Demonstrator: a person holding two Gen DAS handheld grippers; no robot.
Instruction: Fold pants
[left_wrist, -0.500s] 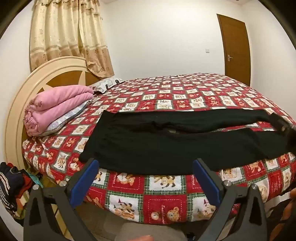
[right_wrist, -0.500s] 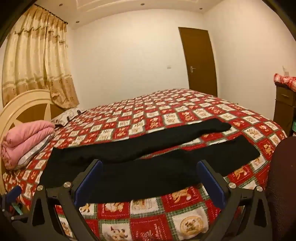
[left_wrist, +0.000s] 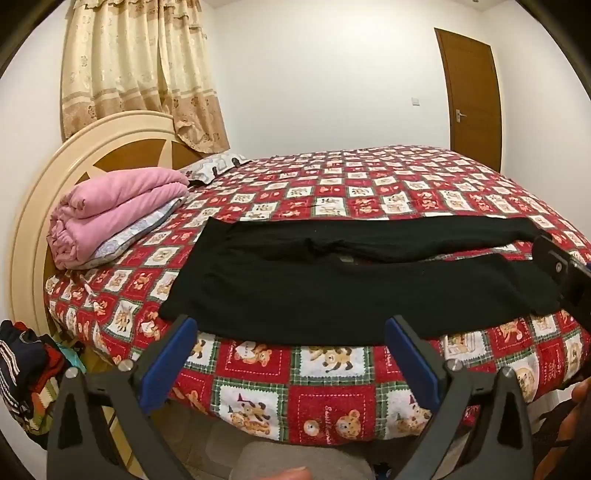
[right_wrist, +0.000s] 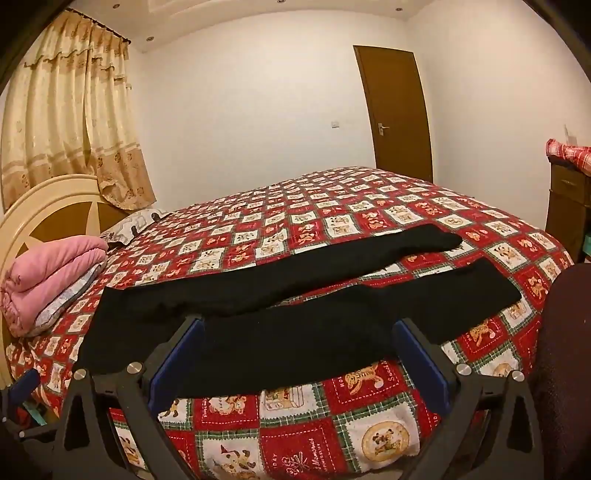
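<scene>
along the near edge of the bed (left_wrist: 332, 398), black pants (left_wrist: 332, 291) lie flat, waist left, legs splayed right; both tongs, left gripper (left_wrist: 291, 354) and right gripper (right_wrist: 297, 350), hover spread and empty, best pinching the near leg's edge to fold it far.

white walls (right_wrist: 240, 110), a brown door (right_wrist: 397, 114), cream curtains (left_wrist: 136, 70), and a bed (left_wrist: 369, 184) with a round cream headboard (left_wrist: 110, 147) under warm light.
</scene>
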